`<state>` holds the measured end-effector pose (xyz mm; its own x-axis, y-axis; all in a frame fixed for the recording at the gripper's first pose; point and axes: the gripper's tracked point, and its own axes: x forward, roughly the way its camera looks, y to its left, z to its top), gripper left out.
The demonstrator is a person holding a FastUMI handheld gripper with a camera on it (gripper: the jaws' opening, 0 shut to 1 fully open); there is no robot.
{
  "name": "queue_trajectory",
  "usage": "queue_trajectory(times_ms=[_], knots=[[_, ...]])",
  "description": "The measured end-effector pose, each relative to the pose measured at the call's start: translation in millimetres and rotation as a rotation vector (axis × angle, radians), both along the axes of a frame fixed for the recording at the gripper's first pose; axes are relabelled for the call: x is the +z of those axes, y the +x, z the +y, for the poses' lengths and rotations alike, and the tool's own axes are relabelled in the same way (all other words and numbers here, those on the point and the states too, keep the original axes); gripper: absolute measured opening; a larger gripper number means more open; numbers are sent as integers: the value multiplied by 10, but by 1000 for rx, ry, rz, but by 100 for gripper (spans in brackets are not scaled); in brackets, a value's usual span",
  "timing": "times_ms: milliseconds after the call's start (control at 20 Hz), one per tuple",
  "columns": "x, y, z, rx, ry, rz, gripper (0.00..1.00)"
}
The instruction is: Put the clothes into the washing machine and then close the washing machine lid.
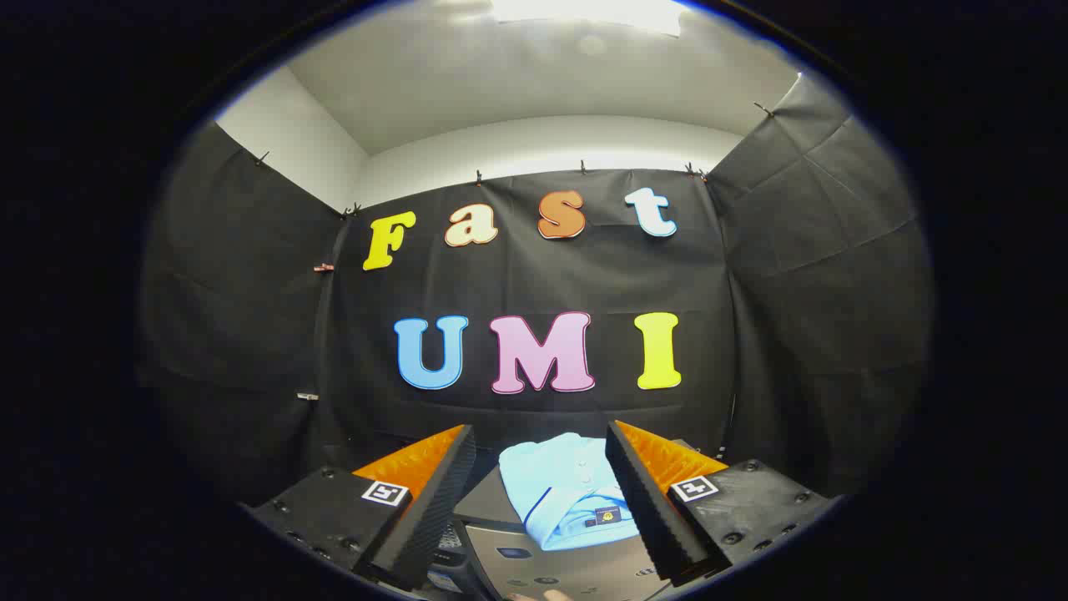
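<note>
Currently: gripper (541, 467) fingers spread, gripping nothing | folded light-blue shirt (563, 492) atop washing machine (576, 568), between fingers | shirt's right side hidden behind finger

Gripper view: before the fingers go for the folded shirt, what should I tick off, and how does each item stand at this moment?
1. Gripper open wide enough for the garment: ok, the fingers stand well apart.
2. Light blue folded shirt in line with the fingers: ok, it lies between and just ahead of them.
3. Shirt free, not yet gripped: ok, neither finger presses on it.
4. Shirt resting on the washing machine: ok, on its grey top surface.
5. Washing machine lid open for loading: cannot tell.
6. Path clear: not ok, fingertips of a hand show near the machine's front edge.
</note>
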<state>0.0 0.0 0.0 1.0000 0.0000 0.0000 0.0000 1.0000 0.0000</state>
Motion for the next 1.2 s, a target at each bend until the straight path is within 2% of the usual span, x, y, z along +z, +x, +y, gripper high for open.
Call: queue_trajectory(times_ms=[1200], knots=[[-16,11,-7,-10,-17,30,98]])
